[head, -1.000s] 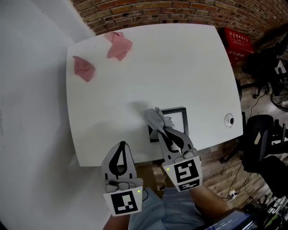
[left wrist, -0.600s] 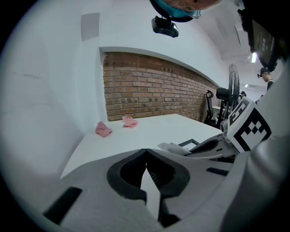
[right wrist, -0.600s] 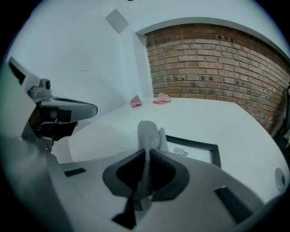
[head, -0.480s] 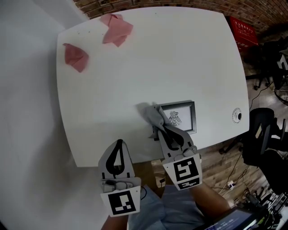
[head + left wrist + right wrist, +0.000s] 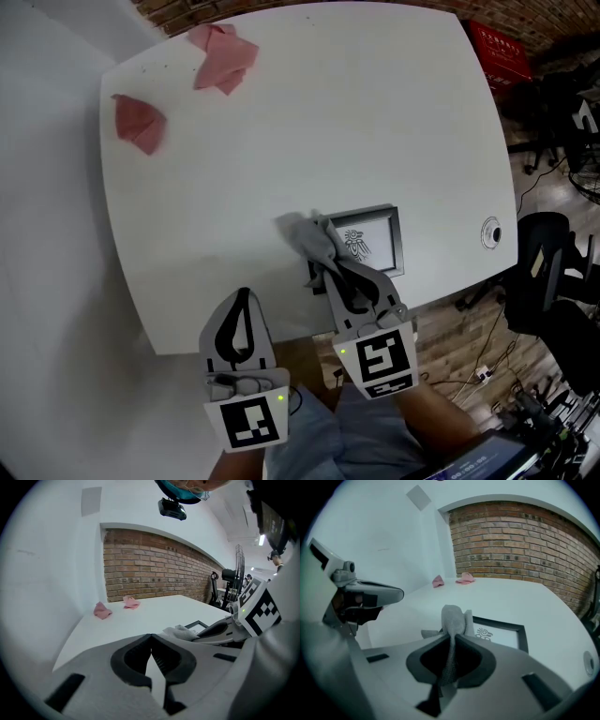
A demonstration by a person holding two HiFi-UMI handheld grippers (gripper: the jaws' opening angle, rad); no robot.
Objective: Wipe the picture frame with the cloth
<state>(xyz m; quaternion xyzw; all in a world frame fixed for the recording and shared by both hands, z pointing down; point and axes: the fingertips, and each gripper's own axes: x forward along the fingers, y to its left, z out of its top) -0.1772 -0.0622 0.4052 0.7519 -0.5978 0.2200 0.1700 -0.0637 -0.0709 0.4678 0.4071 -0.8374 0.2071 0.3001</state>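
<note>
My left gripper hangs nearest, jaws closed on nothing. My right gripper pinches the cloth, which seems to have slid leftward, baring more of the picture frame on the desk. More wiping is likely needed.

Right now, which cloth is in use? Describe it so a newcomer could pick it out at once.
On the white table, look to the near edge, where a black picture frame lies flat. The grey cloth is pinched in the right gripper and lies over the frame's left end. It alone is grey and held; the two pink cloths lie loose at the far left corner.
</note>
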